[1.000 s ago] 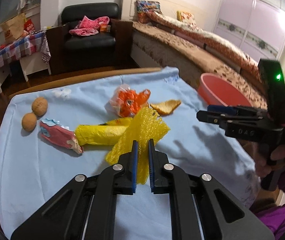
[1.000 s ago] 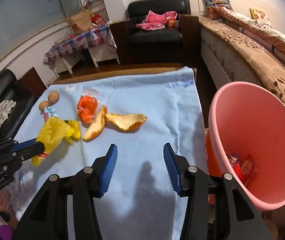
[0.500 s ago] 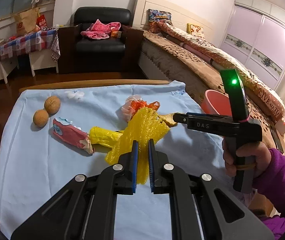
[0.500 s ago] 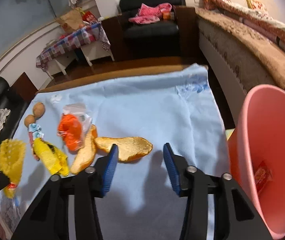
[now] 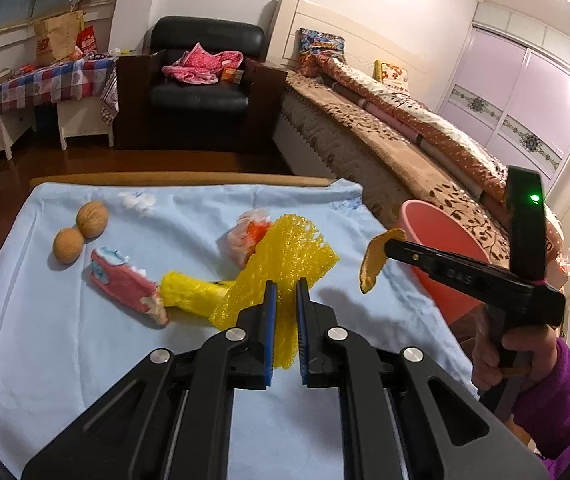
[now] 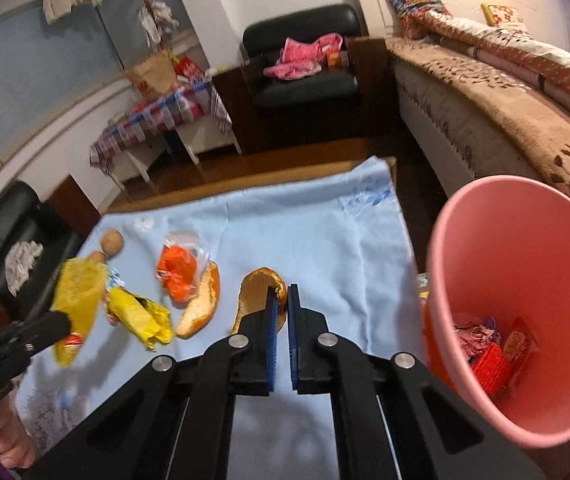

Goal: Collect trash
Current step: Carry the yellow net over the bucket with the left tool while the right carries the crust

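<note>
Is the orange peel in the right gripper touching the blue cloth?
Apart. In the left wrist view the orange peel hangs from the shut right gripper, clear of the blue cloth, with its shadow separate below it.

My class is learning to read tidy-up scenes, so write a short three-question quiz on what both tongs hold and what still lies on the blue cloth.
1. True or false: the right tongs are shut on a curved orange peel piece.
2. What do the left tongs grip? A) round brown walnut B) yellow foam net sleeve C) pink wrapper
3. Fill in: the round pink plastic bin stands beside the blue cloth and already holds ____.

Key
1. True; the peel hangs clear of the cloth.
2. B, the yellow foam net sleeve.
3. Wrappers; two walnuts remain on the cloth.
</note>
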